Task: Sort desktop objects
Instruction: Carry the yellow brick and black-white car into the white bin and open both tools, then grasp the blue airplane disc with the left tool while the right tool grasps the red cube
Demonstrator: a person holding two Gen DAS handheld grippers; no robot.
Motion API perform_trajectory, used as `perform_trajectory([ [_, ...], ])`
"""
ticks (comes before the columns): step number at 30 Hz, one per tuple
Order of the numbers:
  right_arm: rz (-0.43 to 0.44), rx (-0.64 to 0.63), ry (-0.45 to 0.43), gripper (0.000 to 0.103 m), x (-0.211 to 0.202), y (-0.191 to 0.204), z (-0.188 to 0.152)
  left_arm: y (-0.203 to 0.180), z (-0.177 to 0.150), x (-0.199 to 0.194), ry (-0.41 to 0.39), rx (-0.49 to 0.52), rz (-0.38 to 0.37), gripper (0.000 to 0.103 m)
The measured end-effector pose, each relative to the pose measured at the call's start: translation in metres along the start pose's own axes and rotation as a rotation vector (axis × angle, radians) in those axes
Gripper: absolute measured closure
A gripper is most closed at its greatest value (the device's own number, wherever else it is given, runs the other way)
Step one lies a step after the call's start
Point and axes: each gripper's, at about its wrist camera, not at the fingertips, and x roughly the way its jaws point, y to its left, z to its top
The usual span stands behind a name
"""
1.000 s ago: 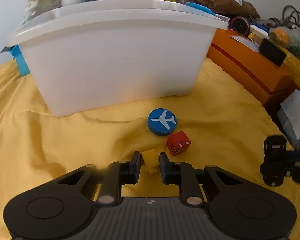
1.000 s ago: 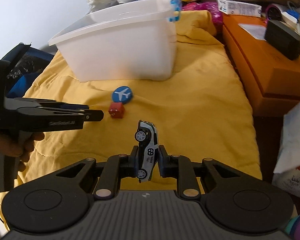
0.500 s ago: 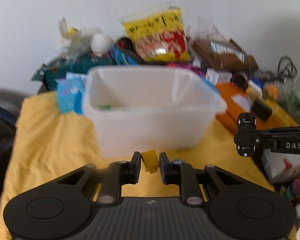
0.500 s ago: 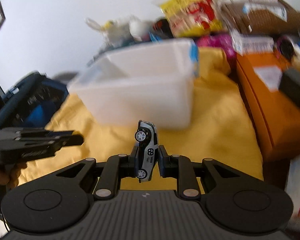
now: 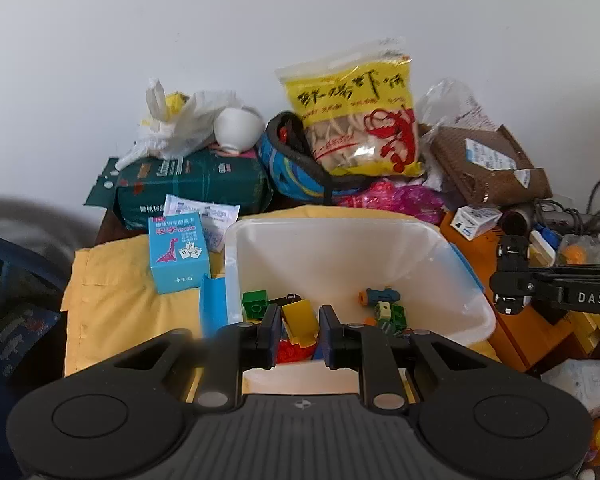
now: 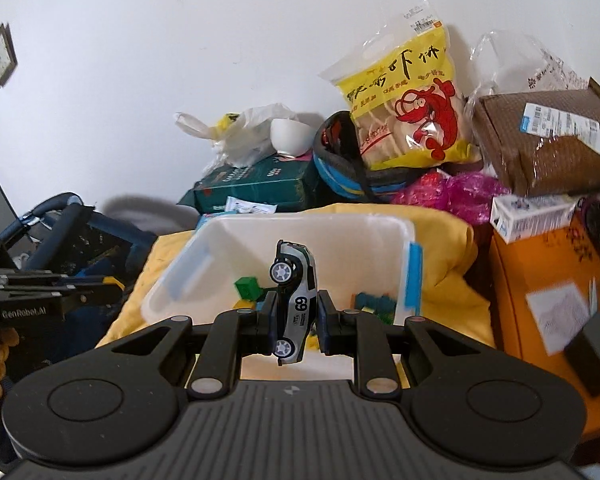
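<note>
My left gripper is shut on a small yellow block and hangs over the near rim of the white plastic bin. Several toy bricks lie in the bin, among them a green one. My right gripper is shut on a silver toy car marked 69, held nose up, above the near side of the same bin. In the left wrist view the right gripper with the car shows at the right, level with the bin's rim. The left gripper's fingers show at the left of the right wrist view.
The bin stands on a yellow cloth. Behind it are a teal card box, a green package, a white bowl, a yellow snack bag and a brown parcel. An orange box lies to the right.
Both grippers have risen from near the cloth to above the bin, each keeping its toy. The bin's inside now shows; the blue disc and red cube have dropped out of view.
</note>
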Motion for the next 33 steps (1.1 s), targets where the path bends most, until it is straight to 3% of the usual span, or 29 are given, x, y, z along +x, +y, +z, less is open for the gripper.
perform_trajectory([
  [7, -0.014, -0.012, 0.104, 0.082, 0.028, -0.003, 0.027, -0.005, 0.029, 0.033, 0.061, 0.001, 0.000, 0.080],
  [8, -0.017, -0.014, 0.112, 0.082, 0.032, -0.003, 0.030, -0.007, 0.032, 0.036, 0.061, 0.011, 0.008, 0.075],
  [11, -0.022, -0.007, 0.145, 0.076, 0.045, -0.004, 0.038, -0.011, 0.038, 0.045, 0.071, 0.041, 0.051, 0.042],
  [13, -0.049, -0.014, 0.131, 0.058, 0.049, -0.003, 0.041, -0.010, 0.035, 0.047, 0.070, 0.051, 0.080, 0.041],
  [17, -0.043, -0.032, 0.115, 0.056, 0.046, -0.001, 0.034, -0.005, 0.012, 0.030, 0.021, 0.064, 0.056, 0.041],
  [21, 0.011, -0.072, 0.060, 0.056, 0.023, 0.015, 0.001, -0.001, -0.036, 0.004, -0.021, 0.051, 0.033, 0.041],
  [24, 0.036, -0.103, 0.060, 0.056, 0.013, 0.028, -0.048, 0.001, -0.081, -0.005, -0.013, 0.034, 0.034, 0.041],
  [29, -0.027, -0.145, 0.214, 0.058, 0.051, 0.035, -0.130, 0.002, -0.135, -0.003, 0.063, -0.005, 0.031, 0.041],
  [33, -0.059, -0.121, 0.250, 0.059, 0.076, 0.031, -0.146, -0.005, -0.150, -0.001, 0.080, 0.008, 0.023, 0.041],
])
